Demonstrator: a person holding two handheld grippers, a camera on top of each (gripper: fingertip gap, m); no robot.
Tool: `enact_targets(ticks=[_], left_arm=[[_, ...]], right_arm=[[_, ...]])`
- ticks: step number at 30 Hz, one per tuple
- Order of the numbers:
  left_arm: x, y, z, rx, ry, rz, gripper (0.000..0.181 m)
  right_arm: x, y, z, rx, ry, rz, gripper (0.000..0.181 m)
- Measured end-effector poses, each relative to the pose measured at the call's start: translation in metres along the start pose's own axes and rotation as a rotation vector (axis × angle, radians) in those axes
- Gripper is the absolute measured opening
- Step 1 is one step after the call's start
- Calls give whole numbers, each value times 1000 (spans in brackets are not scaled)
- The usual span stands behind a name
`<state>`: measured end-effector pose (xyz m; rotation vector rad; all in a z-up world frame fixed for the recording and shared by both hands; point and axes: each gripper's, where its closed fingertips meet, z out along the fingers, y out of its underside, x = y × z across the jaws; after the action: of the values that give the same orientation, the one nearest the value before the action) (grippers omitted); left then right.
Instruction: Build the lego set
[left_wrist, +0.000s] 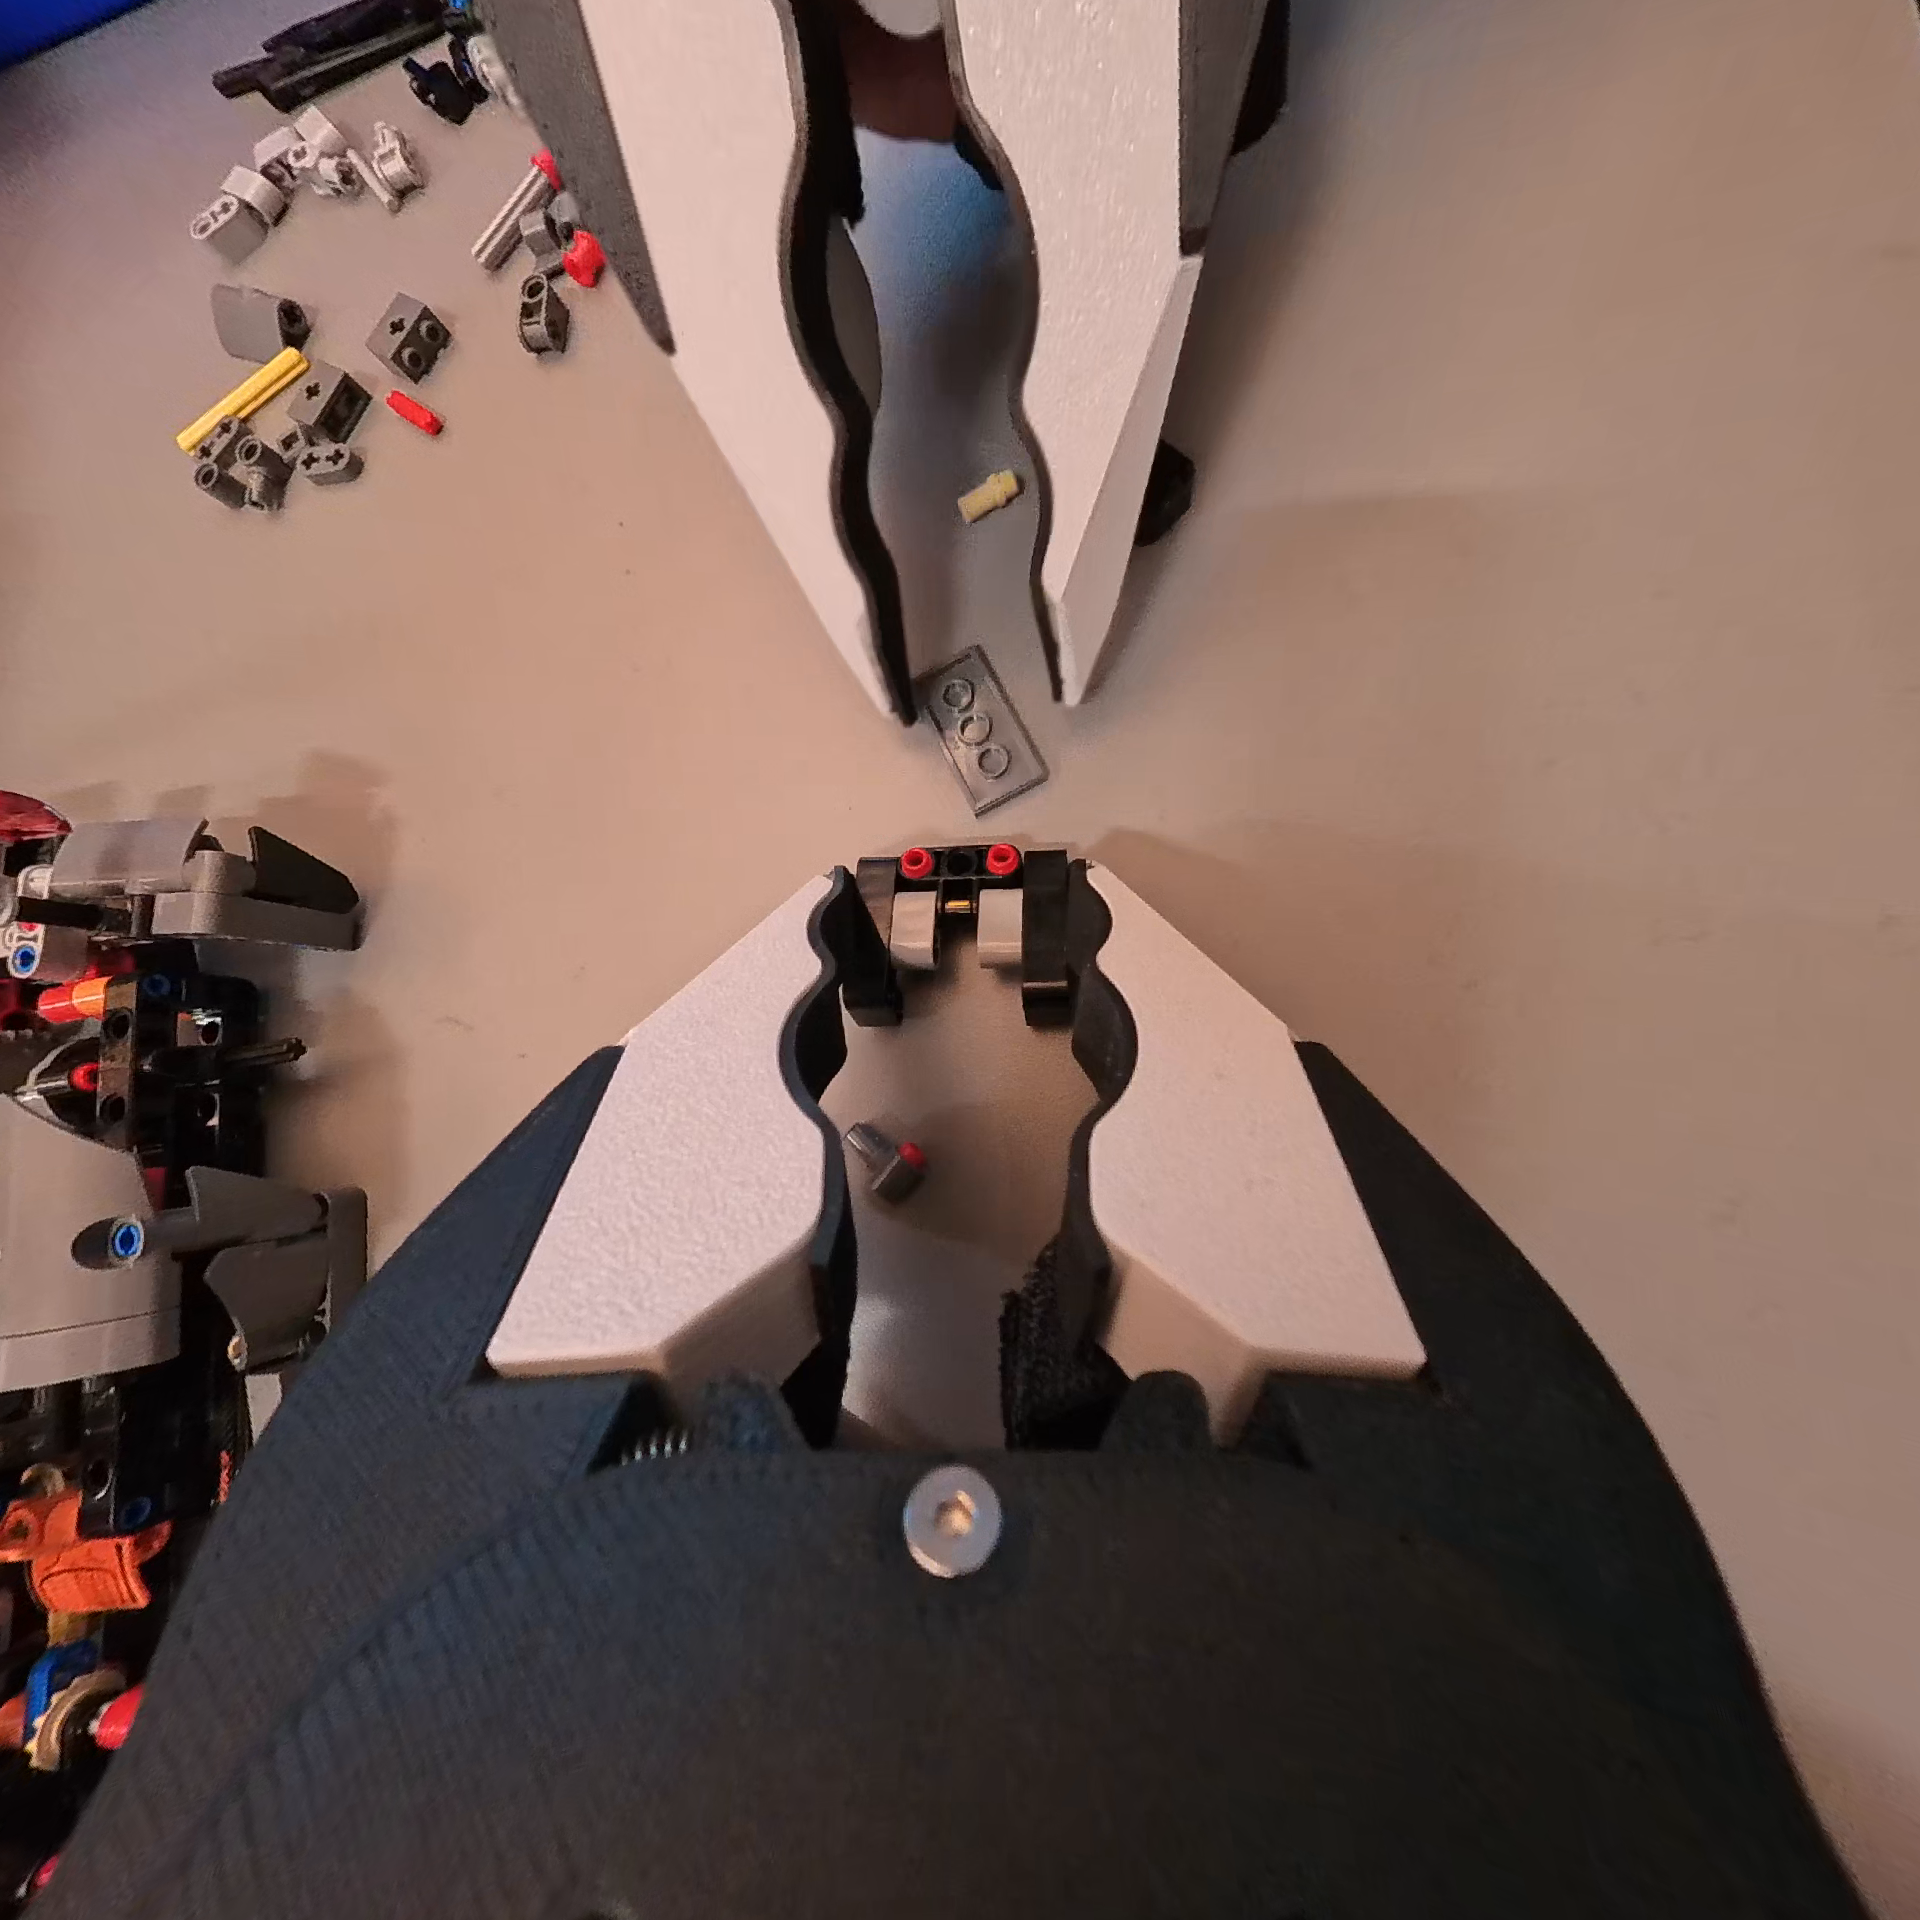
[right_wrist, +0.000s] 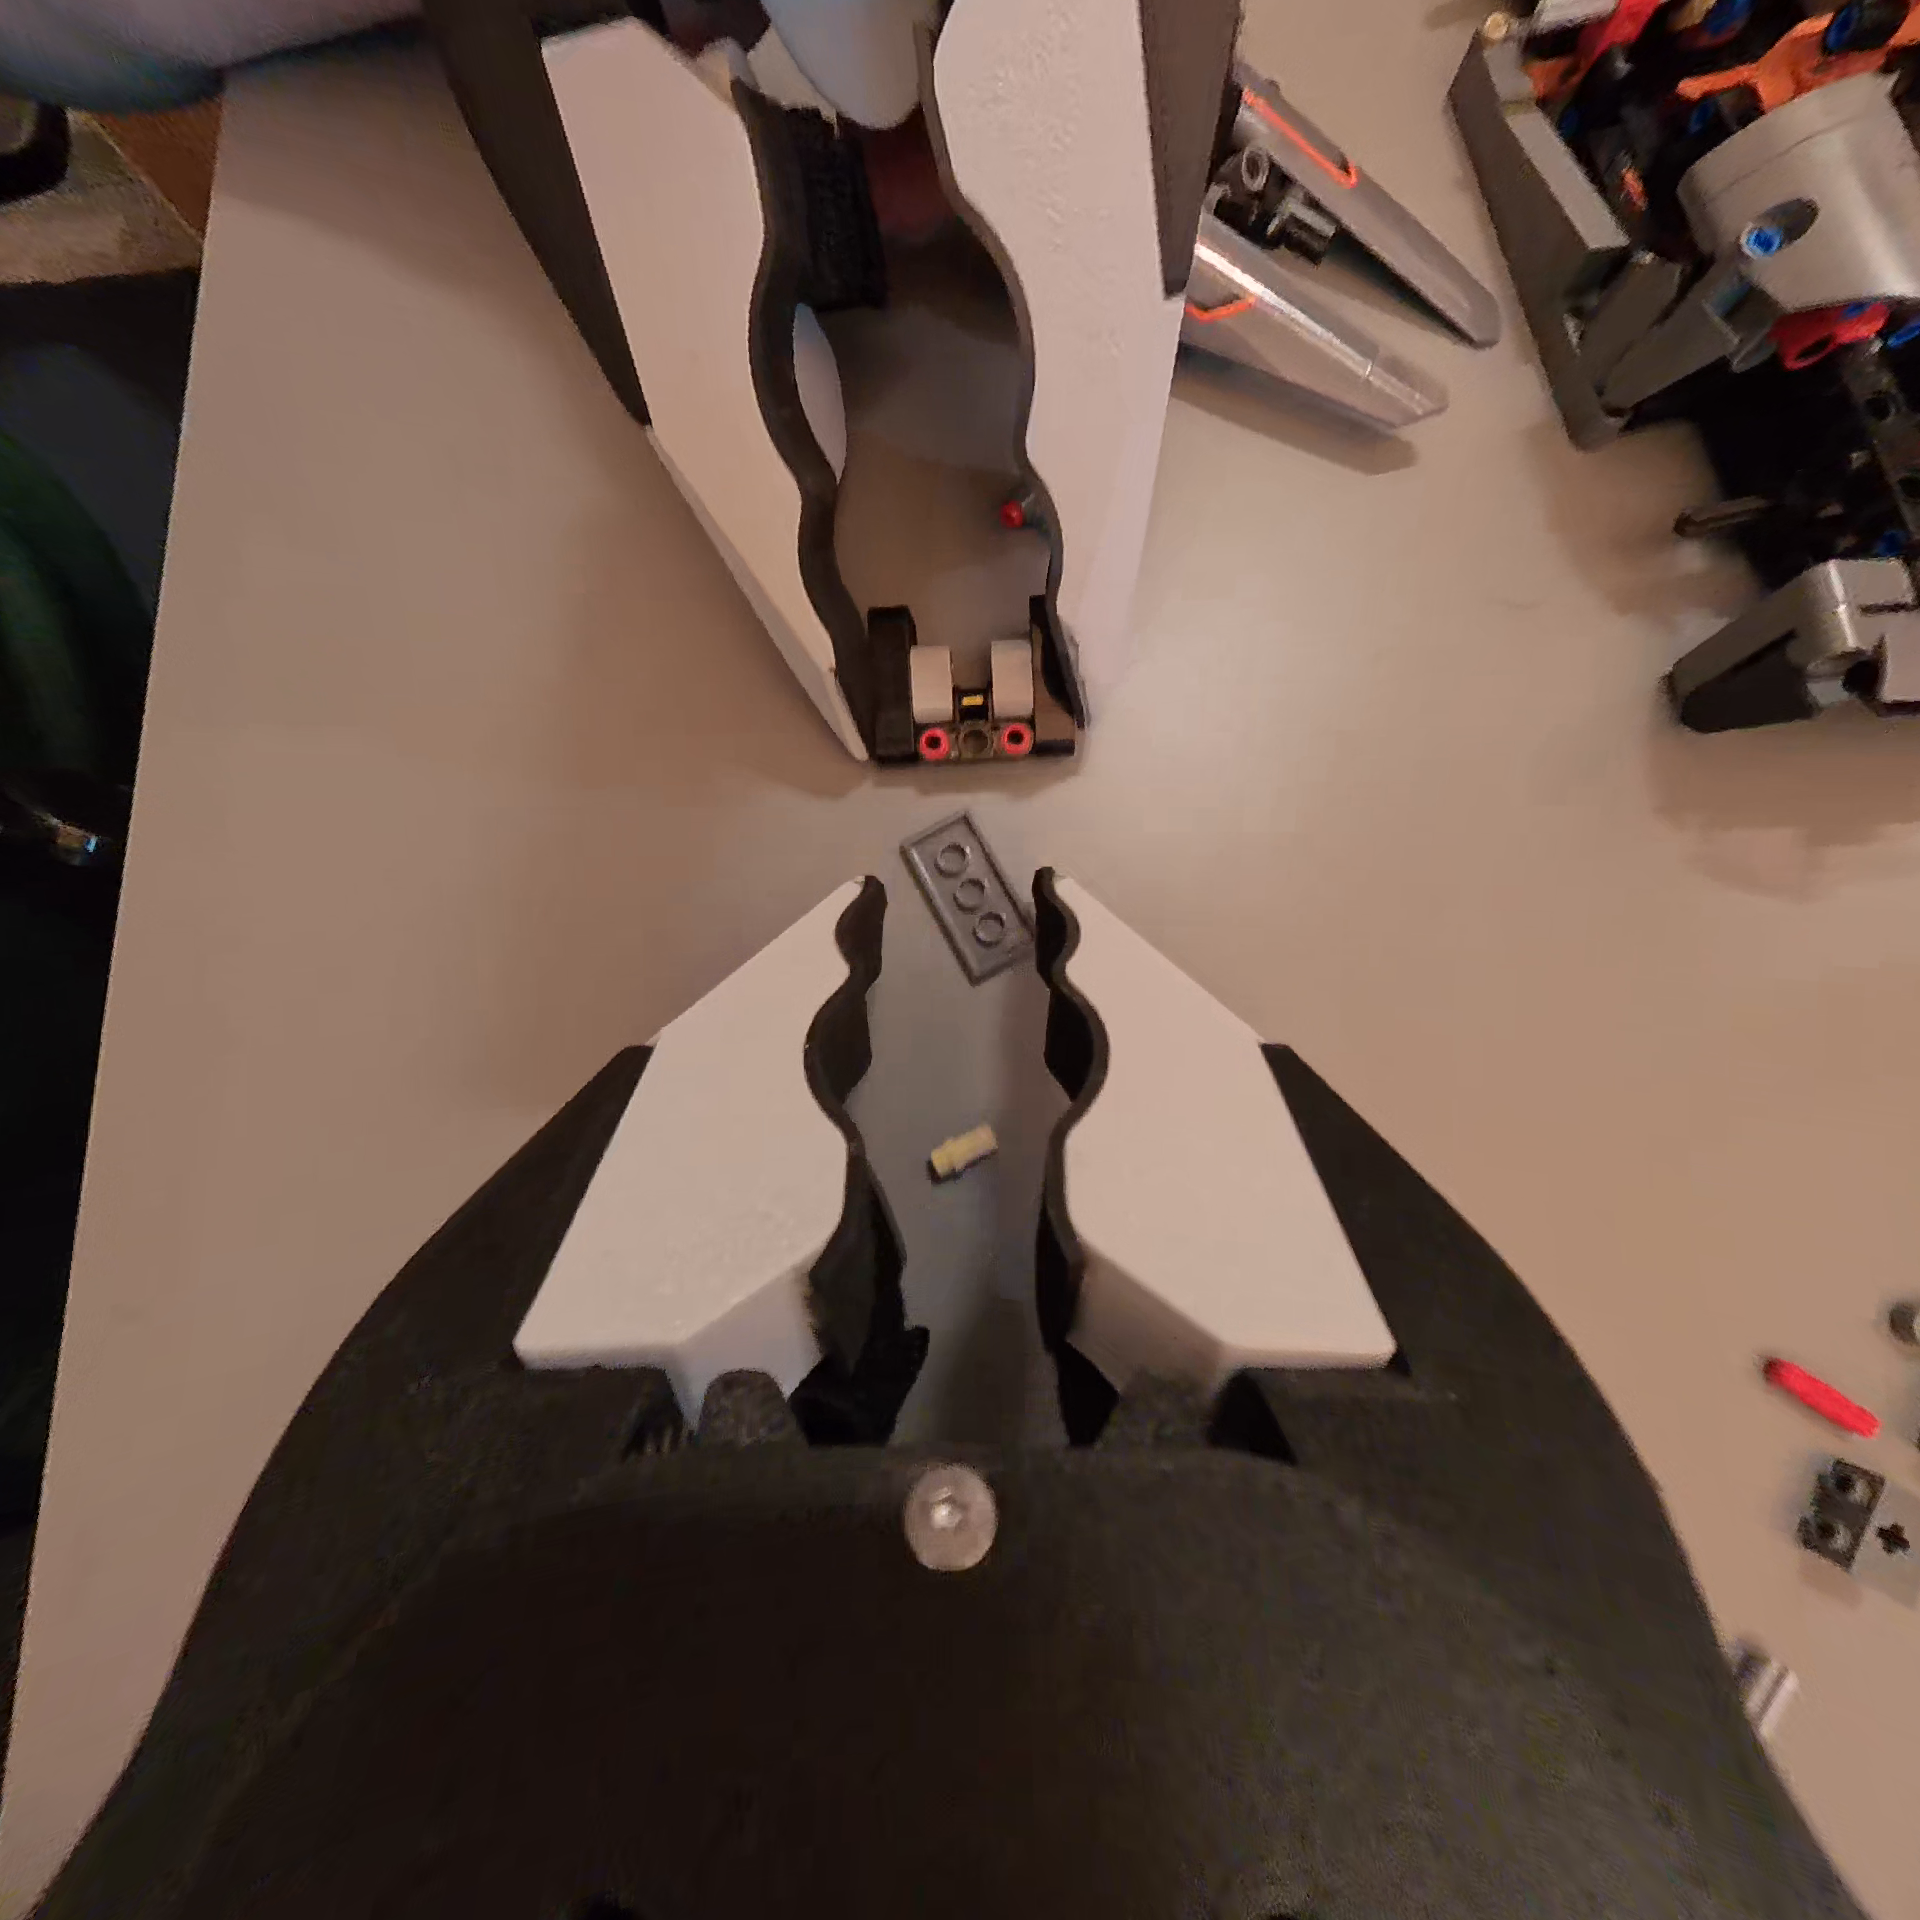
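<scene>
My left gripper (left_wrist: 961, 883) is shut on a small black sub-assembly (left_wrist: 961, 920) with two red pins and two light grey curved pieces, held at its fingertips. It also shows in the right wrist view (right_wrist: 971, 696), in the left gripper (right_wrist: 971, 743). A dark grey flat plate (right_wrist: 966, 902) with three studs lies on the table just in front of it. My right gripper (right_wrist: 958, 883) is open, tips on either side of the plate's near end. In the left wrist view the right gripper (left_wrist: 987, 704) faces mine, with the plate (left_wrist: 977, 740) between us.
A tan pin (right_wrist: 961, 1150) lies under the right gripper. A grey piece with a red pin (left_wrist: 883, 1158) lies under the left. The large model (left_wrist: 156, 1091) stands at the left, loose parts (left_wrist: 312, 312) beyond it. The table edge (right_wrist: 156, 727) is close. The tips of both grippers are at nearly the same place.
</scene>
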<state>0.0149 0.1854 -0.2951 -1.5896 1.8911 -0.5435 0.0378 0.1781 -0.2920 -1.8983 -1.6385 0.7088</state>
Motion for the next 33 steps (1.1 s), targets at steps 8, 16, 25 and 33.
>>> enact_targets(ticks=[8, 16, 25, 33], left_arm=[[-1, -1, 0, -1, -16, 18, 39], [-7, 1, -2, -7, -56, 19, 48], [-6, -24, -18, 100, -165, 172, 41], [-2, -41, -16, 123, -257, 321, 8]], right_arm=[[4, 3, 3, -5, 19, -24, 14], [5, -1, 2, 34, 32, -36, 13], [5, -21, -14, 182, -42, 74, 14], [-2, -33, -21, 253, -132, 141, 14]])
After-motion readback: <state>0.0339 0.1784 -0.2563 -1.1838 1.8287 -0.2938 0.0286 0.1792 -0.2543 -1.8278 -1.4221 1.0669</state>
